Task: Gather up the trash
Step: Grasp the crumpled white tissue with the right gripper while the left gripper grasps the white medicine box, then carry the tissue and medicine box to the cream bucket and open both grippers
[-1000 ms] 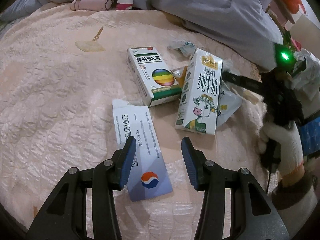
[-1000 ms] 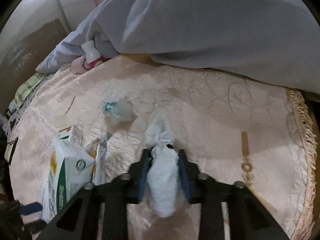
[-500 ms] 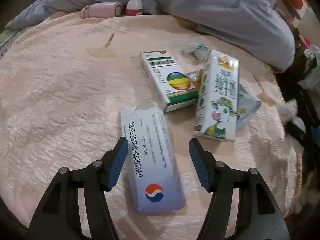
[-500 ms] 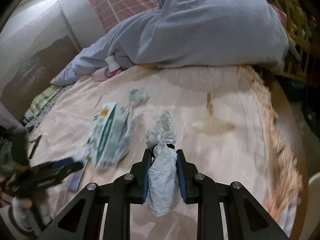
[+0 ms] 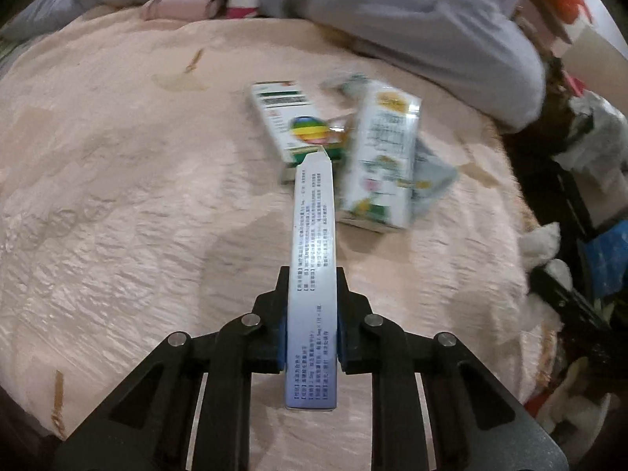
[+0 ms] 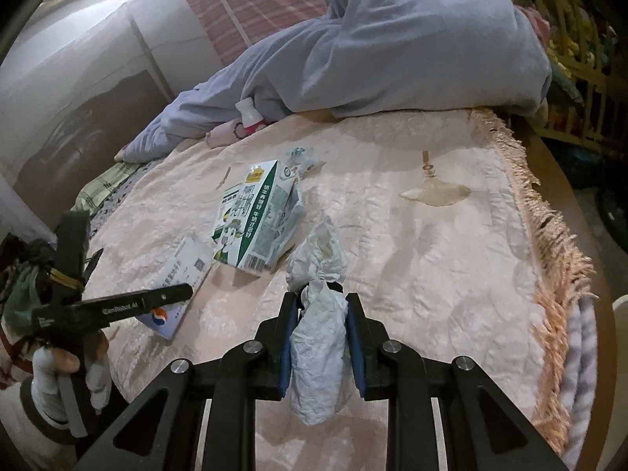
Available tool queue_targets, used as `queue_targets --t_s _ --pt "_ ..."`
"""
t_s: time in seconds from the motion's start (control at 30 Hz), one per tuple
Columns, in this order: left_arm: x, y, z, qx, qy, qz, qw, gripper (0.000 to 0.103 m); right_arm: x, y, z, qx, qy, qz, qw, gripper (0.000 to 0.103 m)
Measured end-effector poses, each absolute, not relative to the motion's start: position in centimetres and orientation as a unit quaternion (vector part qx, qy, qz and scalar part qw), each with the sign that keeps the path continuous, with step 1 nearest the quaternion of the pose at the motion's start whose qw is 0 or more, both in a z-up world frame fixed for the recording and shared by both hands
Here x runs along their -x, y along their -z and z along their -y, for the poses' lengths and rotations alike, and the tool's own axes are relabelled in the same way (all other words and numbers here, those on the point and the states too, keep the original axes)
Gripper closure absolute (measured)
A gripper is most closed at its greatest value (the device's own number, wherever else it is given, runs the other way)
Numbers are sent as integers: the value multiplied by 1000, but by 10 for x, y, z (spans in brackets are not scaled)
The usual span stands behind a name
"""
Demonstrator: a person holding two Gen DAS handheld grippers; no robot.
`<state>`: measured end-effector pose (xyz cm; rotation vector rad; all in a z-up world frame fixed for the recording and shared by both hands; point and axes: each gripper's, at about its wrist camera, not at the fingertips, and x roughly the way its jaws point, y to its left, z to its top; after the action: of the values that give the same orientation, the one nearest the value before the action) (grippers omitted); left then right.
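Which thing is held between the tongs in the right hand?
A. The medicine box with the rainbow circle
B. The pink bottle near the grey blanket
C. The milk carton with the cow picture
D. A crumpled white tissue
D: in the right wrist view the right tongs are pressed on both sides of the crumpled white tissue, while the milk carton lies apart on the bedspread.

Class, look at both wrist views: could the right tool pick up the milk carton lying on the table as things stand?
Probably not yet. The right tool is shut on crumpled tissue, so its jaws are occupied. The path to the milk carton looks free.
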<state>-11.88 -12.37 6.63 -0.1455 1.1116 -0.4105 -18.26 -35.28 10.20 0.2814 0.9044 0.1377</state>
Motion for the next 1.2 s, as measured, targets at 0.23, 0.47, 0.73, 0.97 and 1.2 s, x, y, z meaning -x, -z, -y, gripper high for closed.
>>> queue_targets --t_s 0.23,0.47,0.73,0.97,1.2 --pt "148 -90 160 49 243 -507 825 87 208 -113 365 -139 -49 -428 892 80" --pt "169 -103 203 20 284 -497 820 87 229 -120 382 -145 -30 -423 894 80" --pt "189 -106 254 -7 327 -492 807 87 255 -126 408 -146 -1 -418 897 80" --pt "200 -113 297 -23 357 -484 799 87 279 -130 440 -148 30 -415 897 80" --pt "211 -113 338 -37 384 -482 787 87 302 -132 473 -149 62 -415 896 80"
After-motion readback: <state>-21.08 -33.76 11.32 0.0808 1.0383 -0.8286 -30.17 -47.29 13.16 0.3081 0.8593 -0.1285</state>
